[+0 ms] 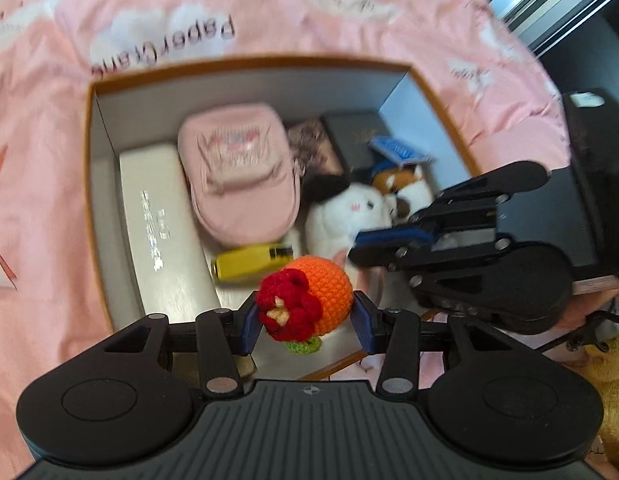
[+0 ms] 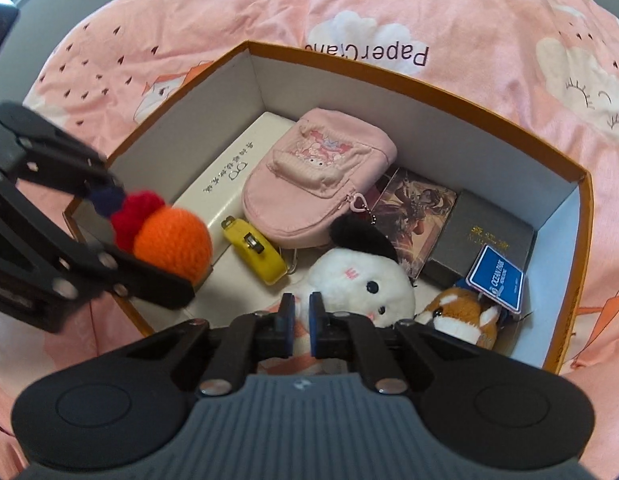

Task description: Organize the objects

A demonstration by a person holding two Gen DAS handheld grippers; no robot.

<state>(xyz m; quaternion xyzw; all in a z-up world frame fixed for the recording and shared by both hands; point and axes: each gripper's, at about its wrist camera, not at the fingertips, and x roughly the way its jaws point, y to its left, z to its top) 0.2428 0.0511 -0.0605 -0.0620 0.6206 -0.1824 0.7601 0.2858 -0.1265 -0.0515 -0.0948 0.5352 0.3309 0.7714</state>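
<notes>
A: What does the left gripper (image 1: 307, 316) hold?
B: A crocheted ball (image 1: 309, 300), orange with a red flower and a green base. The blue fingers (image 1: 363, 320) press on both its sides, above the near edge of the cardboard box (image 2: 409, 88).

A: And the right gripper (image 2: 302, 326)?
B: Its fingers (image 2: 287, 322) stand close together with a thin gap, nothing between them, just above the white plush toy (image 2: 361, 284).

A: Any writing?
B: The pink bedsheet (image 2: 469, 8) reads "PaperCrane". A blue tag (image 2: 497, 278) on the brown plush toy (image 2: 461, 314) reads "OCEAN PARK".

A: What lies in the box?
B: Two plush toys, one pink pouch (image 2: 317, 184), one yellow tape measure (image 2: 255, 248), one long white case (image 2: 225, 184) with printed characters, one black box (image 2: 485, 228) with gold lettering too small to read, and one picture card (image 2: 415, 208).
</notes>
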